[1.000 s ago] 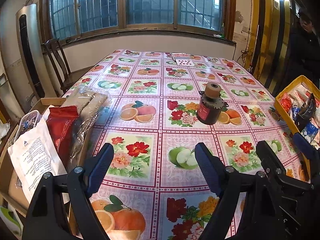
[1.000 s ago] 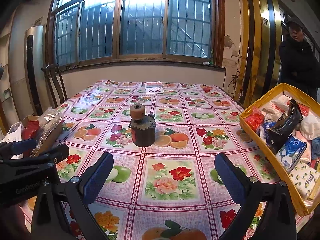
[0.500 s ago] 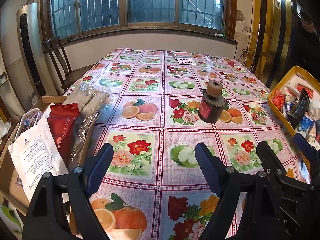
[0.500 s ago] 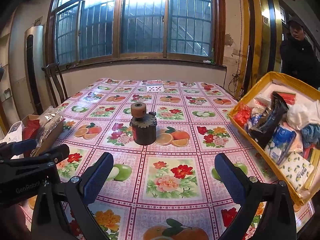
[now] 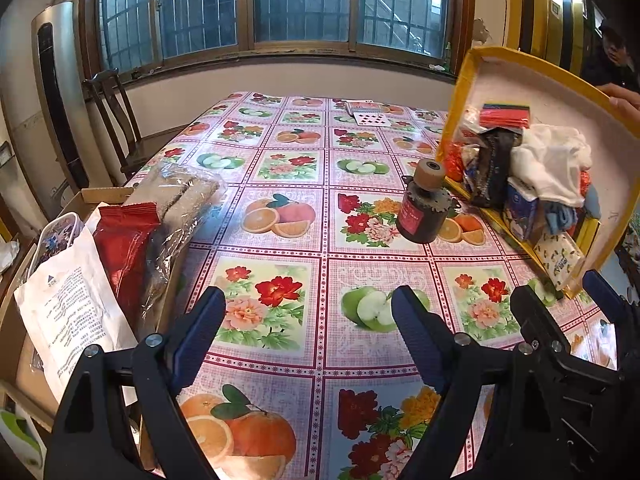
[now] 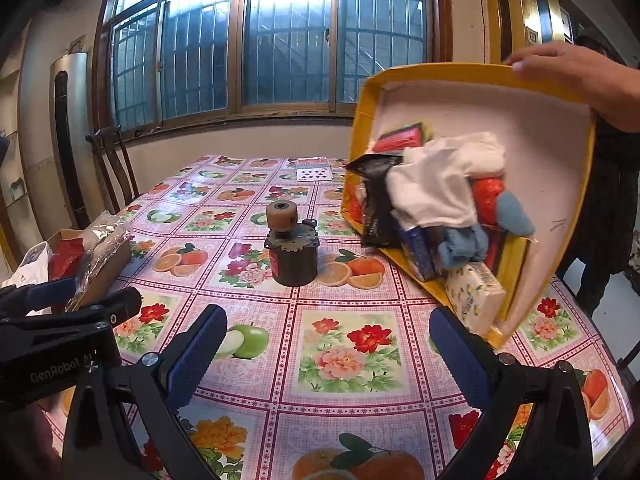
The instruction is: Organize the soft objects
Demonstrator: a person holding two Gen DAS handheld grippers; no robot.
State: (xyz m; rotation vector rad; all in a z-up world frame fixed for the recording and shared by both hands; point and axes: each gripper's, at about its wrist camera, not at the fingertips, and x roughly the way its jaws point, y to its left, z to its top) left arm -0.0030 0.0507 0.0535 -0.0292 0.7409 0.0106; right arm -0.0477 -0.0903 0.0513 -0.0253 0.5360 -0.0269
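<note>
Both the left gripper (image 5: 306, 336) and the right gripper (image 6: 326, 354) hover low over the bench (image 6: 340, 356) with jaws spread wide and nothing between them. At about two o'clock from the right gripper, a bare hand (image 6: 576, 76) tips a yellow tray (image 6: 560, 240) steeply on its lower edge, so a white cloth (image 6: 436, 188), blue cloth (image 6: 460, 244), black packet (image 6: 374, 204) and tissue pack (image 6: 474, 300) pile against the low side. A small brown motor (image 6: 290, 250) stands at twelve o'clock just beside the tray, and a cardboard box (image 5: 100, 196) of packets sits at nine o'clock off the bench edge.
</note>
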